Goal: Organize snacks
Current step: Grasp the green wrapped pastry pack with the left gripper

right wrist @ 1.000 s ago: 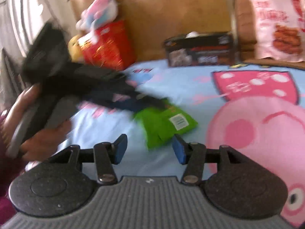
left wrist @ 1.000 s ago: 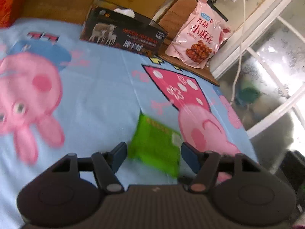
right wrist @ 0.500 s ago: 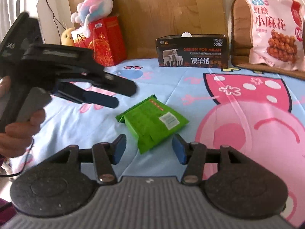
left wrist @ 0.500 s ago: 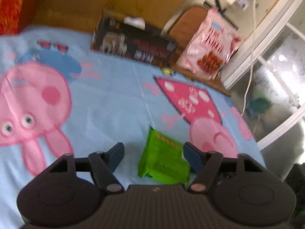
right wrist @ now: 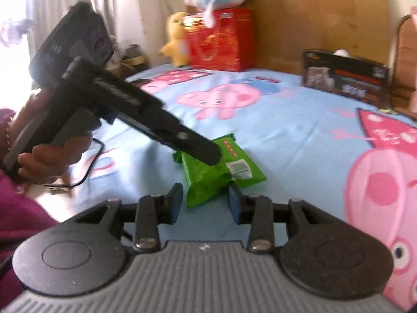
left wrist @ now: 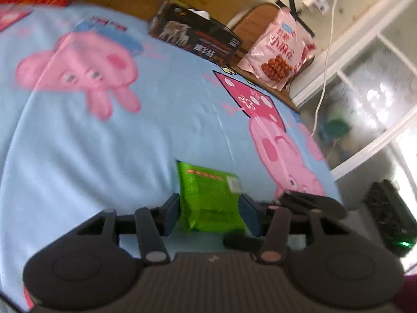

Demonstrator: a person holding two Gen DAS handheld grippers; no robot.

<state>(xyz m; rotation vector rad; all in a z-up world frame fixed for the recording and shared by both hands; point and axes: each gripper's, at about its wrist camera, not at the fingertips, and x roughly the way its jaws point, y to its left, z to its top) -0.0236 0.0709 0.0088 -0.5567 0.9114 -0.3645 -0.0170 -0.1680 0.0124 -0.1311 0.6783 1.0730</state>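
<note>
Left wrist view: the left gripper (left wrist: pixel 209 215) has just been closing, and its pads now press both sides of the green snack packet (left wrist: pixel 208 195) on the blue sheet (left wrist: pixel 156 120).

Right wrist view: the right gripper (right wrist: pixel 204 203), also just narrowing, stands apart around the packet's near corner without touching.

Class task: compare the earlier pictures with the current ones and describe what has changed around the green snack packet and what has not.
The left gripper has moved up around the green snack packet; its jaws have just been closing and now press the packet's sides. The right gripper has also been narrowing, with only the packet's near corner between its jaws, not gripped. The packet is still on the blue cartoon sheet; the black tissue box and pink snack bag stayed put.
</note>
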